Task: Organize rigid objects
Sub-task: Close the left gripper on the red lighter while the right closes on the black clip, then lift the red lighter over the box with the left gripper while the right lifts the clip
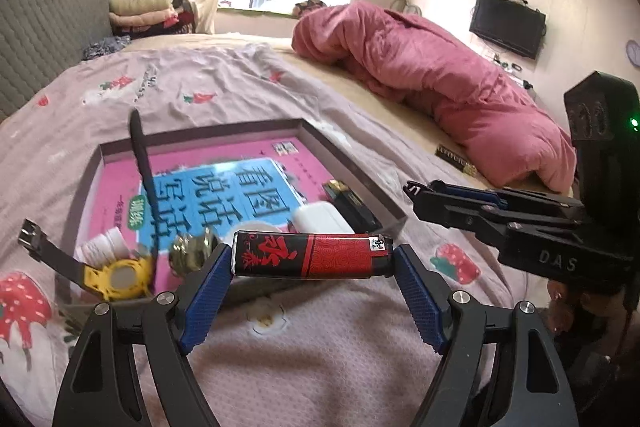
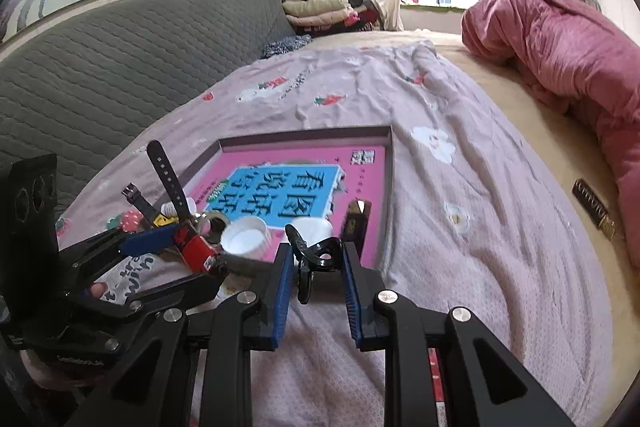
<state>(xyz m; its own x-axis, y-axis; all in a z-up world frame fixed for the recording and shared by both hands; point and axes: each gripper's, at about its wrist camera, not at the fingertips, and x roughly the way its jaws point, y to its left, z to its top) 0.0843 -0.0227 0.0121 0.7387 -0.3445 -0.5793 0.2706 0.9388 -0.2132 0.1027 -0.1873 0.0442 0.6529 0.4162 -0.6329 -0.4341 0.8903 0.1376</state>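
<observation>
My left gripper (image 1: pixel 312 261) is shut on a red and black lighter (image 1: pixel 312 254), held crosswise by its two ends above the near edge of a shallow grey tray (image 1: pixel 224 130). My right gripper (image 2: pixel 314 261) is shut on a black claw hair clip (image 2: pixel 318 254), just above the tray's (image 2: pixel 304 135) near rim. The tray holds a pink and blue book (image 1: pixel 224 187), a yellow-cased watch (image 1: pixel 120 277), a white cap (image 2: pixel 245 237), a white charger (image 1: pixel 320 219), a metal tape roll (image 1: pixel 192 247) and a black box (image 1: pixel 350 201). Each view shows the other gripper from the side: the right gripper (image 1: pixel 416 193), and the left gripper (image 2: pixel 200 251) with the lighter (image 2: pixel 192 243).
The tray lies on a pale pink strawberry-print sheet (image 2: pixel 460 211). A rolled pink quilt (image 1: pixel 440 75) fills the bed's right side, with a small dark gold-lettered bar (image 1: pixel 456 159) in front of it. A grey quilted headboard (image 2: pixel 120 59) runs along the left.
</observation>
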